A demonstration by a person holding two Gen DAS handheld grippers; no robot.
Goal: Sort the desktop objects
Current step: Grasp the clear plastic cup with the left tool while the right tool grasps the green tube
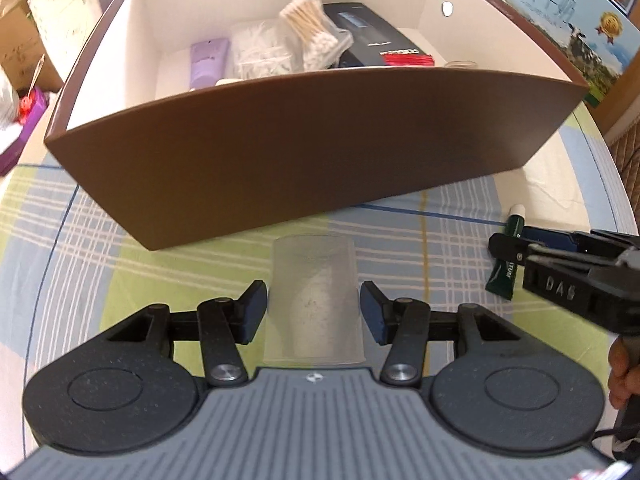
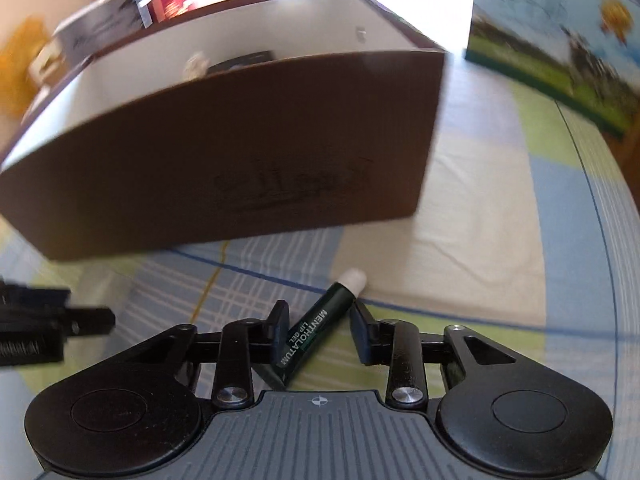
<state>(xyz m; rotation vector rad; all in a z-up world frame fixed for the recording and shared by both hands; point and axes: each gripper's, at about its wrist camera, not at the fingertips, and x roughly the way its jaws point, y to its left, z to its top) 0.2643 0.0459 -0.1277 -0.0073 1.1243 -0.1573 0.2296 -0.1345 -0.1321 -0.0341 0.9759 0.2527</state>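
Left wrist view: the left gripper (image 1: 313,310) has its jaws spread wide on either side of a clear cup (image 1: 313,300) that lies on the plaid cloth (image 1: 80,240); both pads stand just off its sides, not touching. Just beyond the cup is the brown box (image 1: 304,168), and only this view looks down into it: a purple tube (image 1: 208,60), a bag of cotton swabs (image 1: 312,32), a clear bag of white bits (image 1: 262,54) and a black case (image 1: 368,36) lie on its white floor. At the right edge the right gripper (image 1: 520,252) reaches over a green tube (image 1: 505,256), with a hand (image 1: 622,368) on its handle.

Right wrist view: the green tube (image 2: 316,330), lettered MENTHOLATUM LIP GEL, lies slantwise on the cloth between the parted jaws of the right gripper (image 2: 320,332), white cap pointing toward the box (image 2: 240,152). The left pad looks to be against the tube; the right pad stands clear. Little of the box's contents shows here. The left gripper's tip (image 2: 52,328) shows at the left edge. A milk carton (image 2: 560,48) stands at the far right.
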